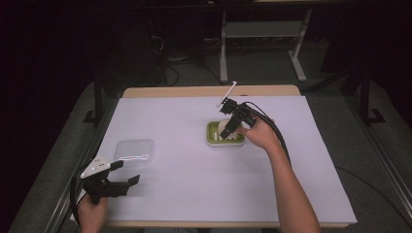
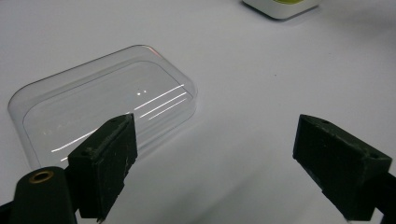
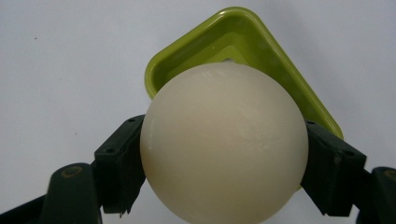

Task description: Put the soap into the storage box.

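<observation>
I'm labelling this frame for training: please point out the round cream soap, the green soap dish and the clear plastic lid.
round cream soap (image 3: 224, 144), right gripper view, front face.
green soap dish (image 3: 275, 51), right gripper view, rim.
clear plastic lid (image 2: 93, 107), left gripper view, flat top.

A smooth cream-white ball (image 3: 224, 144) sits clamped between the two black jaws of the right gripper (image 1: 228, 127), directly over a green tray (image 3: 261, 51) with a white base and rounded corners, mid-table. A clear, shallow plastic lid (image 2: 102, 98) lies flat on the white sheet, well apart to the left
</observation>
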The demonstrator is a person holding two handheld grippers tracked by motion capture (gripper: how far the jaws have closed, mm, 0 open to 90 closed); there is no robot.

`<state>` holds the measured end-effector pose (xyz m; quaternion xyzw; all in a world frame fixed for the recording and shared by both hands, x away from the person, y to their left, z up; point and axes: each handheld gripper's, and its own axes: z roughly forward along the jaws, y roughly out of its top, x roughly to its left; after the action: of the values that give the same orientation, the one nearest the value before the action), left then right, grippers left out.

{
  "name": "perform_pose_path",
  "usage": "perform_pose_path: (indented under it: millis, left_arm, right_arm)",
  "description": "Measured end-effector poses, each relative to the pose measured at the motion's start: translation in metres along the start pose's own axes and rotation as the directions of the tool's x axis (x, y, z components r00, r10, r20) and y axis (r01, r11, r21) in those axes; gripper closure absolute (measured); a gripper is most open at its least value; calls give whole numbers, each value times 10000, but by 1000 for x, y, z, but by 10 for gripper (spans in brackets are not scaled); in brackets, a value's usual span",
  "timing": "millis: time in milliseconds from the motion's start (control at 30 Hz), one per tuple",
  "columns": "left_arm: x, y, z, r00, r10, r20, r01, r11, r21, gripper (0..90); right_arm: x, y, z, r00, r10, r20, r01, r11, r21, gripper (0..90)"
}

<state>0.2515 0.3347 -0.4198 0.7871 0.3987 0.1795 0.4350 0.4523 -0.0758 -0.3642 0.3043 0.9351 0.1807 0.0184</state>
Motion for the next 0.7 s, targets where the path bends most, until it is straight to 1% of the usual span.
perform_pose_path:
  millis: [33,67,267,367,400,433,467,533,667,700]
  left_arm:
    - [0,0,0,10000,-24,10,24,10000,-14,129]
    - [0,0,0,10000,55,10,-55,10000,47,129]
    - [0,0,0,10000,11,21,-11,10000,-6,129]
    - [0,0,0,10000,-22,34,22,10000,-33,129]
    - [-1,0,0,10000,-23,35,23,10000,-37,129]
    - [-1,0,0,10000,-25,41,25,10000,-35,129]
    - [-1,0,0,10000,-25,41,25,10000,-35,129]
    - [-1,0,0,10000,-26,43,26,10000,-22,129]
    - [-1,0,0,10000,-36,41,37,10000,-26,129]
    - [-1,0,0,10000,-23,41,23,10000,-17,129]
  right_arm:
    - [-2,1,2,10000,-11,3,11,10000,12,236]
    - [-2,1,3,10000,25,33,-25,10000,28,236]
    - [-6,3,8,9998,196,25,-195,9998,-41,236]
    - [-7,4,11,9992,355,197,-356,9994,38,235]
    - [-10,4,14,9991,322,264,-323,9995,56,236]
    - [-10,4,15,9987,440,240,-442,9990,70,236]
    - [-10,4,15,9987,440,240,-442,9990,70,236]
    - [-11,5,18,9974,636,336,-641,9979,136,236]
    - [-13,7,20,9976,578,383,-583,9983,97,236]
    - [-12,7,21,9970,692,342,-695,9976,57,236]
